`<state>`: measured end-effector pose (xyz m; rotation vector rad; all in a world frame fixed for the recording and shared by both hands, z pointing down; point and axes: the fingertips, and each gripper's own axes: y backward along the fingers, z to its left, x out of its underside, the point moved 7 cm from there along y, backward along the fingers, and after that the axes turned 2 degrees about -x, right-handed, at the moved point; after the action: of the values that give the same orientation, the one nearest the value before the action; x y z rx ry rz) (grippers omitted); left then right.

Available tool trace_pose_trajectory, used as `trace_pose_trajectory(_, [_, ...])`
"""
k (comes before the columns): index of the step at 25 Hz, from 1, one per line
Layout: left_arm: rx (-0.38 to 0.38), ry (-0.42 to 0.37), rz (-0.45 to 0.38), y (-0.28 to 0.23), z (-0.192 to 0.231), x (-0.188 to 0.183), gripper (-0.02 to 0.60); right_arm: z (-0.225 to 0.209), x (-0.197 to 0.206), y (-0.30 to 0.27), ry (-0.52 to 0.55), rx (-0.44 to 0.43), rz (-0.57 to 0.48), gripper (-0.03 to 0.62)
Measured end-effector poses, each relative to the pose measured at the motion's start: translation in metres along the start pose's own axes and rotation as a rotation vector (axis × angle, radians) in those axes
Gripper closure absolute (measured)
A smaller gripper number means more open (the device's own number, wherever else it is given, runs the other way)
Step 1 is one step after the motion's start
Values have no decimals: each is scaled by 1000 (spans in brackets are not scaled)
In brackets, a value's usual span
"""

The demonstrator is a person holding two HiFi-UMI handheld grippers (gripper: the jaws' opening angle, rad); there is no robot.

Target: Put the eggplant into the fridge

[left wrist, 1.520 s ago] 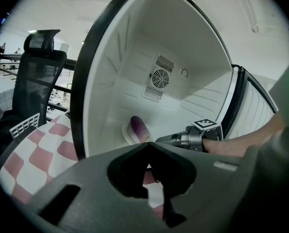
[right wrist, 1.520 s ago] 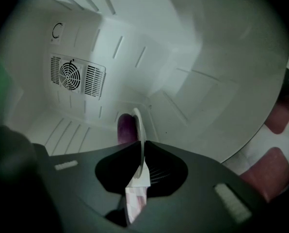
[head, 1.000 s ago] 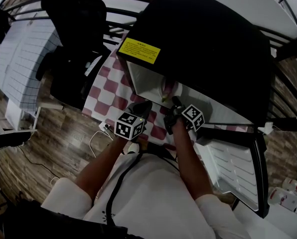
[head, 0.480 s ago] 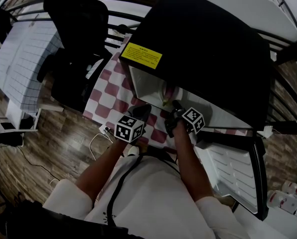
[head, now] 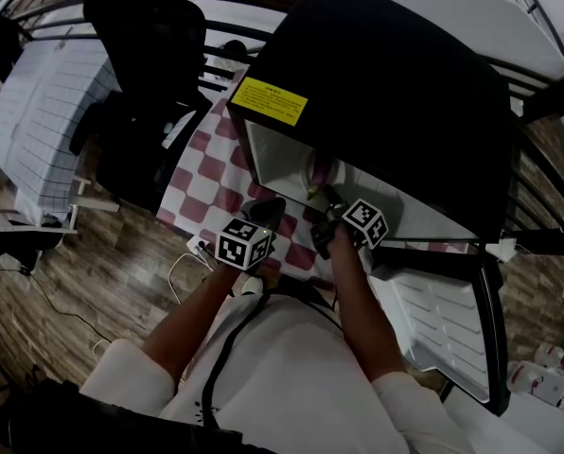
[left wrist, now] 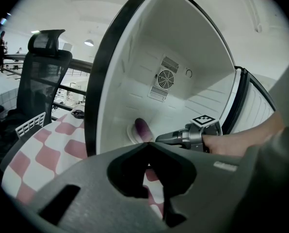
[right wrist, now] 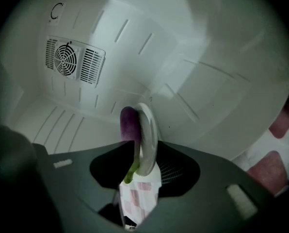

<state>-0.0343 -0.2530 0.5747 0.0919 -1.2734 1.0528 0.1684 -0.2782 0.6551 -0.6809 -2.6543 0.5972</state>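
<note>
Eggplant (right wrist: 128,125) on plate (right wrist: 148,125) sits between just-opened right tongs (right wrist: 142,149); left tongs (left wrist: 147,145) closed, empty; yellow label (head: 266,100) on fridge (head: 386,83) unreadable.

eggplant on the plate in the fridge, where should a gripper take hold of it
Probably the thick body of the purple eggplant, just past its green stem, coming in through the open front of the white-lined fridge. The stem end faces the opening, and the white plate covers one side.

a person wore a white short-sleeved shirt (head: 291,376) with a thin black cord (head: 227,348) down its front. the dark left gripper (head: 267,206) and right gripper (head: 326,200) each bore a white cube with black square markers.
</note>
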Motion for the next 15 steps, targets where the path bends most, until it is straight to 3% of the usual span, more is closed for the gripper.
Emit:
trace_pose_trajectory(6, [-1,-4,-6,3,-1,0,581,5,3,-2,21,-11,25,374])
trace_pose_trajectory(15, [-4,-6,-8,6,1,-2,581,9,-1,-5,49,-8,24,319])
